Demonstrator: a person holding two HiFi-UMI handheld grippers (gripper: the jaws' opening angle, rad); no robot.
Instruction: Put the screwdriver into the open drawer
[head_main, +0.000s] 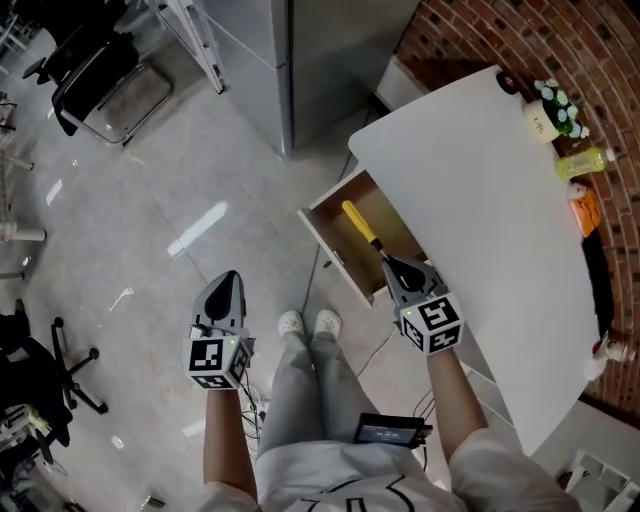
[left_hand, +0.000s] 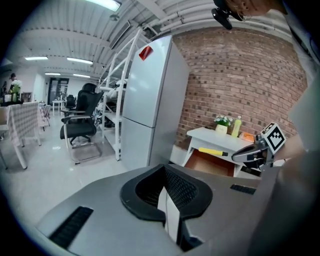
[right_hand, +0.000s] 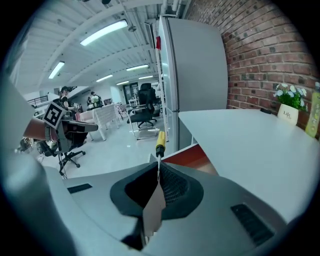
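At the far left of the head view, a black chair (head_main: 95, 72) stood on the pale floor (head_main: 150, 220). Next came the left gripper (head_main: 229, 280), held over bare floor, well apart from the drawer. In its own view the left gripper (left_hand: 168, 202) had both jaws pressed together with nothing between them.

Just right of it, the person's white shoes (head_main: 308, 322) pointed toward a grey fridge (head_main: 325, 60), which rose beside the table's left end.

Right of the shoes, the drawer (head_main: 330, 245) stood pulled out from under the white table (head_main: 500, 250), its wooden inside showing. Over that inside lay the screwdriver (head_main: 361, 227), its yellow handle pointing away from the person and its dark shaft running back into the right gripper (head_main: 392, 263). Whether the tool touched the drawer's bottom could not be told.

In the right gripper view, the right gripper (right_hand: 156, 192) had its jaws shut on the thin shaft, and the screwdriver (right_hand: 160, 142) stuck out ahead, handle foremost, above the drawer's reddish edge (right_hand: 192, 155).

Farther right, along the table's far side, stood a small flower pot (head_main: 548, 112) and a yellow-green bottle (head_main: 584, 160) lying beside it, both against the brick wall (head_main: 600, 50).
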